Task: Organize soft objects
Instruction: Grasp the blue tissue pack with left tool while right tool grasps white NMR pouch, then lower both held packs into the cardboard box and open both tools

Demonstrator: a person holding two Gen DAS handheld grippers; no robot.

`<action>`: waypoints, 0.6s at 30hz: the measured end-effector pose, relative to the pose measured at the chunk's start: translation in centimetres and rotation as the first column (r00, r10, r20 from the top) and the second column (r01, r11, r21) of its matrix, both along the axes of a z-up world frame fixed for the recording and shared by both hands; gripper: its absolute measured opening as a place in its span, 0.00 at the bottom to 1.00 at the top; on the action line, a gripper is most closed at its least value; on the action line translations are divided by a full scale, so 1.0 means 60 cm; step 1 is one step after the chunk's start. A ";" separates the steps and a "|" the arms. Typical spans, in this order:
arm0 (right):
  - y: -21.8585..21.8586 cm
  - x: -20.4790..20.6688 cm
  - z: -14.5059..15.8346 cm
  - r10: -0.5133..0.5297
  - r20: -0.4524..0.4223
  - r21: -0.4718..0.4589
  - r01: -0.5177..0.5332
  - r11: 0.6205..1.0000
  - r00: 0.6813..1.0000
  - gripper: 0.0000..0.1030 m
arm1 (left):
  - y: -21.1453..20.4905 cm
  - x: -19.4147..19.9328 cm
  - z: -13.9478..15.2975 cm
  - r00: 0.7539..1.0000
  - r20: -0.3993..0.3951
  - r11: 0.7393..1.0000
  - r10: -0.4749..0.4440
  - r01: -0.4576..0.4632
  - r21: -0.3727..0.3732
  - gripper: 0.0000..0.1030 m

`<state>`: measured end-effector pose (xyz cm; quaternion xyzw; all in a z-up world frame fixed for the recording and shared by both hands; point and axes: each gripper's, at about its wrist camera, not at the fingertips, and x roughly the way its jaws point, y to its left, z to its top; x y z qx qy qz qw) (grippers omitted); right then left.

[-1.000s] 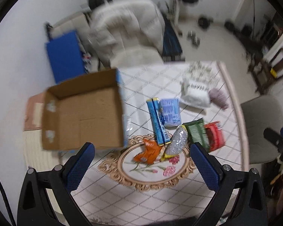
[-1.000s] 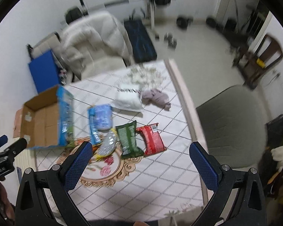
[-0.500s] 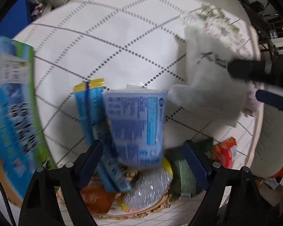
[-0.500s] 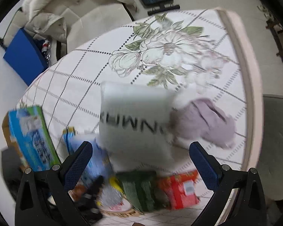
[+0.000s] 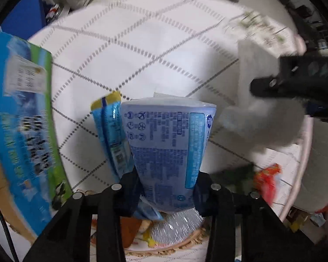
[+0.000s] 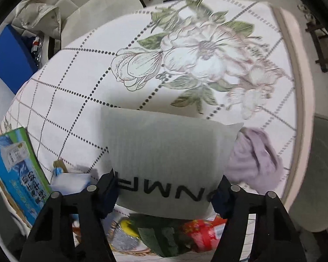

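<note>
My left gripper (image 5: pixel 167 193) is shut on a light blue soft pack (image 5: pixel 167 144) and pinches its near end, lifting it off the table. A long blue and yellow packet (image 5: pixel 112 135) lies just left of it. My right gripper (image 6: pixel 167 193) is shut on a white soft pack with black letters (image 6: pixel 168 157); the same pack (image 5: pixel 253 120) and the right gripper's black body (image 5: pixel 295 80) show at the right of the left wrist view. A lilac cloth (image 6: pixel 258 159) lies right of the white pack.
An open cardboard box with a blue and green side (image 5: pixel 21 120) stands at the left, also in the right wrist view (image 6: pixel 17 170). Silver (image 5: pixel 175 224), green (image 6: pixel 161 235) and red (image 6: pixel 203 231) snack bags lie below the grippers. The table edge (image 6: pixel 299 87) runs along the right.
Both grippers came down from high above the table onto the packs and closed: the left on the light blue pack, the right on the white pack.
</note>
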<state>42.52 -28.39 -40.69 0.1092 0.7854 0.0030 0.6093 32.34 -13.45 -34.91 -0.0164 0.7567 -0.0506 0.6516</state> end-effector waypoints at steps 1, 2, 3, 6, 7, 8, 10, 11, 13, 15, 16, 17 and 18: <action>-0.004 -0.004 0.012 -0.002 0.013 0.007 0.002 1.000 1.000 0.68 | 0.003 -0.005 0.018 1.000 0.012 1.000 0.005 -0.004 -0.013 0.35; -0.009 -0.008 0.028 -0.013 0.026 0.021 0.012 1.000 1.000 0.68 | 0.009 -0.008 0.046 0.999 0.032 1.000 0.005 -0.005 -0.028 0.35; -0.014 -0.014 0.050 -0.024 0.045 0.036 0.022 0.999 0.999 0.68 | 0.017 -0.010 0.083 0.998 0.064 0.999 0.005 -0.002 -0.041 0.35; -0.019 -0.034 0.114 -0.007 0.108 0.052 0.001 0.999 0.994 0.68 | 0.052 -0.016 0.161 0.992 0.126 0.996 0.023 -0.012 -0.088 0.35; -0.015 -0.040 0.136 0.001 0.125 0.059 -0.008 0.998 0.992 0.68 | 0.067 -0.016 0.186 0.989 0.142 0.995 0.033 -0.018 -0.102 0.35; -0.005 -0.048 0.158 0.011 0.145 0.071 -0.022 0.997 0.989 0.68 | 0.087 -0.017 0.217 0.986 0.163 0.993 0.045 -0.026 -0.118 0.35; 0.023 -0.064 0.205 0.036 0.187 0.096 -0.055 0.994 0.982 0.68 | 0.134 -0.017 0.263 0.978 0.197 0.991 0.064 -0.040 -0.126 0.35; 0.044 -0.079 0.230 0.051 0.210 0.112 -0.076 0.991 0.976 0.68 | 0.154 -0.013 0.276 0.974 0.212 0.991 0.078 -0.053 -0.122 0.35; 0.062 -0.090 0.270 0.078 0.246 0.137 -0.114 0.984 0.966 0.68 | 0.200 -0.010 0.297 0.967 0.234 0.992 0.105 -0.084 -0.099 0.35; 0.131 -0.104 0.306 0.116 0.284 0.170 -0.169 0.971 0.952 0.68 | 0.250 -0.004 0.289 0.961 0.240 0.989 0.140 -0.125 -0.073 0.35; 0.165 -0.110 0.321 0.133 0.298 0.184 -0.194 0.964 0.945 0.68 | 0.284 -0.003 0.289 0.958 0.238 0.987 0.157 -0.145 -0.064 0.35; 0.205 -0.119 0.332 0.154 0.313 0.198 -0.223 0.954 0.937 0.68 | 0.325 -0.004 0.288 0.956 0.236 0.985 0.172 -0.164 -0.053 0.35; 0.254 -0.123 0.341 0.179 0.328 0.213 -0.257 0.943 0.928 0.68 | 0.363 -0.003 0.284 0.957 0.230 0.985 0.174 -0.170 -0.037 0.35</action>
